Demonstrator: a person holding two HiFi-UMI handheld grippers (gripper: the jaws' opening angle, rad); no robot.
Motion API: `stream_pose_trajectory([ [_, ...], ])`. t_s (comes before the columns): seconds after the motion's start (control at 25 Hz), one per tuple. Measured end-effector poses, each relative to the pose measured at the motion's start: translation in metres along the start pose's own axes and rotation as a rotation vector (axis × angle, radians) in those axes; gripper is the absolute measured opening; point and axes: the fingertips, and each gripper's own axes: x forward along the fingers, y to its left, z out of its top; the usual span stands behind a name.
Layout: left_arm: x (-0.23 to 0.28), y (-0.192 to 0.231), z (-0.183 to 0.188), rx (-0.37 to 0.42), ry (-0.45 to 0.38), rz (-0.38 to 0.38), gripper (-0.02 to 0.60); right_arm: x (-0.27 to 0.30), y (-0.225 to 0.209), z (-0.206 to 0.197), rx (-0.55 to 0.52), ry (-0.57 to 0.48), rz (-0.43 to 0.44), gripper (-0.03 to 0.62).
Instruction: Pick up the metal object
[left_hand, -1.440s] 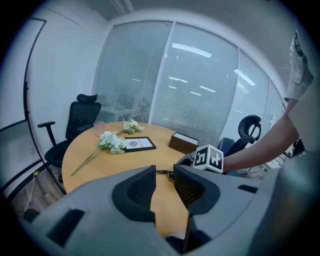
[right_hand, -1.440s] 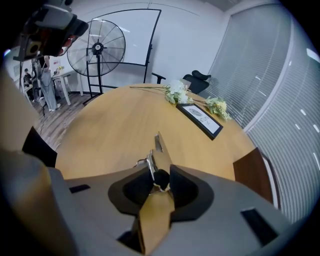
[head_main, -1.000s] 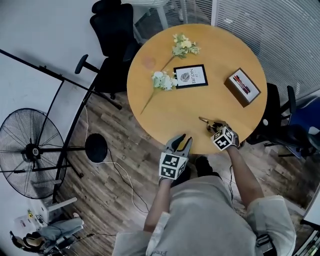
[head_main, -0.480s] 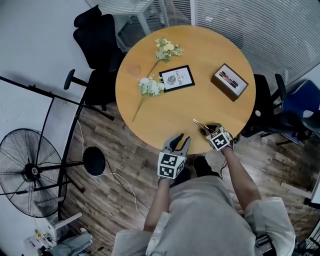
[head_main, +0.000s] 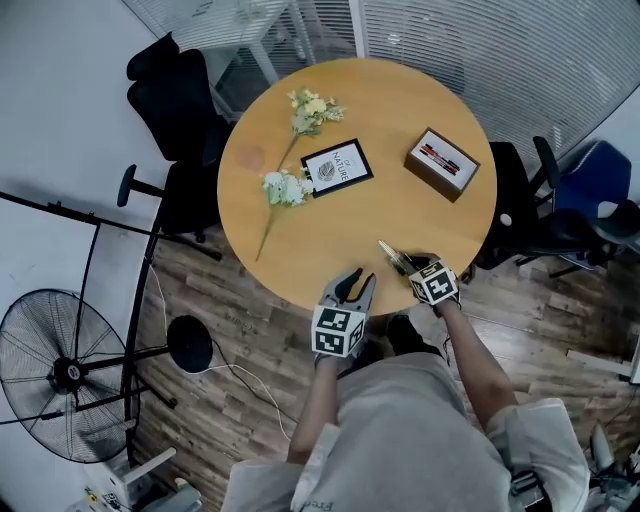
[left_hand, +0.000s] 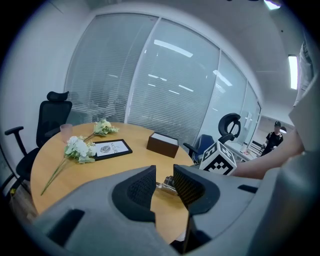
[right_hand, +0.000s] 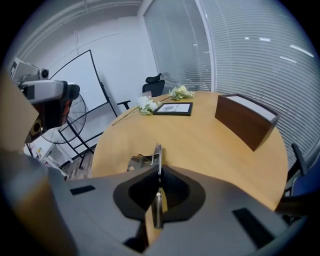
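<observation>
The metal object (head_main: 391, 256) is a thin shiny piece near the round wooden table's (head_main: 330, 235) front edge. My right gripper (head_main: 416, 268) is shut on it. In the right gripper view the metal strip (right_hand: 157, 152) stands edge-on, pinched between the two dark pads of the right gripper (right_hand: 159, 172), with a folded part sticking out to the left. My left gripper (head_main: 352, 284) hovers at the table's near edge, open by a narrow gap with nothing in it. In the left gripper view the metal object (left_hand: 165, 186) shows beyond the left gripper (left_hand: 164, 181).
On the table lie a brown box (head_main: 441, 164), a black framed card (head_main: 336, 168) and two flower sprigs (head_main: 285, 187) (head_main: 311, 110). Black office chairs (head_main: 170, 95) stand around it. A floor fan (head_main: 70, 375) and a lamp base (head_main: 189, 343) stand on the wooden floor at left.
The right gripper has settled onto the metal object at the table's front edge. The head view has drifted, so the table sits further left. The left gripper holds its place.
</observation>
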Motion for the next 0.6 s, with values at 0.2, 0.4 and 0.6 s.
stream_pose_trajectory([
  [0.2, 0.007, 0.006, 0.008, 0.003, -0.002, -0.012, 0.104, -0.012, -0.003, 0.015, 0.067, -0.065, -0.028, 0.002],
  [0.4, 0.015, 0.012, 0.016, -0.002, -0.011, -0.021, 0.104, -0.029, -0.004, 0.034, 0.192, -0.176, -0.051, 0.000],
  [0.6, 0.019, 0.019, 0.022, -0.003, -0.017, -0.029, 0.104, -0.045, 0.002, 0.055, 0.169, -0.237, -0.058, 0.000],
])
